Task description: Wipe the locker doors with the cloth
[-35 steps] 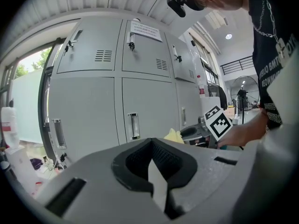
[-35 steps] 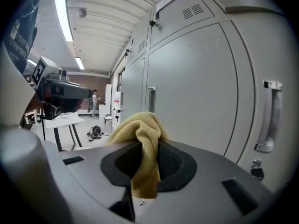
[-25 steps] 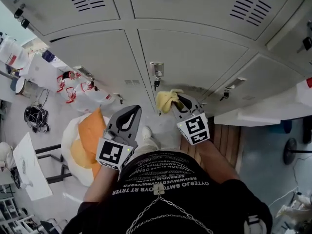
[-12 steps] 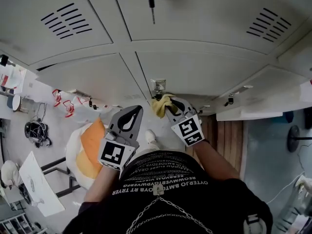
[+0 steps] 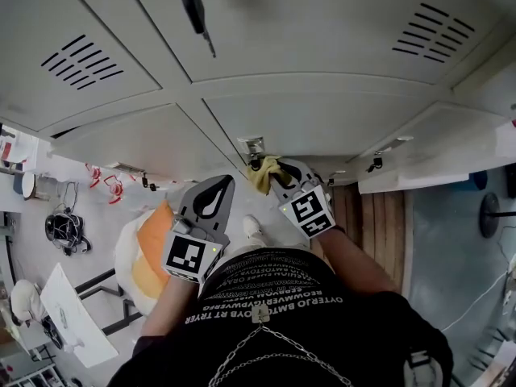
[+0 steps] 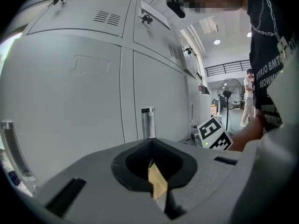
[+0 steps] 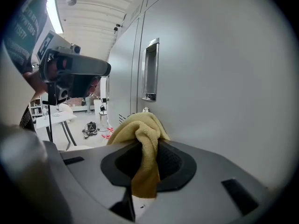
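Head view first: the yellow cloth (image 5: 262,174) is pinched in the right claw (image 5: 279,179) and is held up at the grey locker doors (image 5: 322,123), just under a metal latch (image 5: 253,147). Whether it's actually pressed on the door can't be called from here. The left claw (image 5: 214,185) is parked lower and well off the doors, with no cloth in it.

Left gripper view: the jaws are seen closed together. Only a small tan sliver (image 6: 156,185) shows at the seam, and what it is can't be told. Plain door panels are faced, nothing else.

Right gripper view: the jaws are clamped on a fold of the cloth (image 7: 140,132). A soft bunched wad sticks out past the tips, right beside the door, and a tail hangs down between the jaws.

Handling-wise, the cloth is judged light, floppy and fluffy, terry-like, so nothing fragile is at stake. It's probably best held by a thick bunched fold, as is done here. A thin edge would likely get dragged out by friction on the painted metal. Snagging on the latch is the one thing to be watched.
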The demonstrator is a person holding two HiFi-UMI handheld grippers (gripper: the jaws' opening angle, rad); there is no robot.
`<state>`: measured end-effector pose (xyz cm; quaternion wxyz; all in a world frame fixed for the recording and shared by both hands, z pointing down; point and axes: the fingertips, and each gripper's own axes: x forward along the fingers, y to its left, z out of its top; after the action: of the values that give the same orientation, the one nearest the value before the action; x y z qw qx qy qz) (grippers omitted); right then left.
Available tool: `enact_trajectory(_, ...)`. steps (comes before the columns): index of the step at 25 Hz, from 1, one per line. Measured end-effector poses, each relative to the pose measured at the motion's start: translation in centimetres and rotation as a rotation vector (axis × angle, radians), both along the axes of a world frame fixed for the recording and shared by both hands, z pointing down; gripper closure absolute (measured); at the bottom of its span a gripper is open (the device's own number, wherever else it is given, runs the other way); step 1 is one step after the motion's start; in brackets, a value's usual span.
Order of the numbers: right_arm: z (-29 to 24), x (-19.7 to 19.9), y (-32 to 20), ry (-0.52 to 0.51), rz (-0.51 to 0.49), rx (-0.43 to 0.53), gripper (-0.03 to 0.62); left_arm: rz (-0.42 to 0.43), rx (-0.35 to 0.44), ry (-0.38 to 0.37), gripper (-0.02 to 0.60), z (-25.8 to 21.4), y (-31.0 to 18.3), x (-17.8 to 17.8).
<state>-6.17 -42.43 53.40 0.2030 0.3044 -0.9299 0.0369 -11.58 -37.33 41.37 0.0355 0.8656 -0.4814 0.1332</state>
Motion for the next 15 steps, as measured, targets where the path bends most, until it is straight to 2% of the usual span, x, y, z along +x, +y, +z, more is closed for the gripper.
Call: enact_trajectory(15,0.3,7.4,-0.9,0.020,0.079,0.016,0.525,-0.036,0.031,0.017,0.578,-0.6,2.4,3.3)
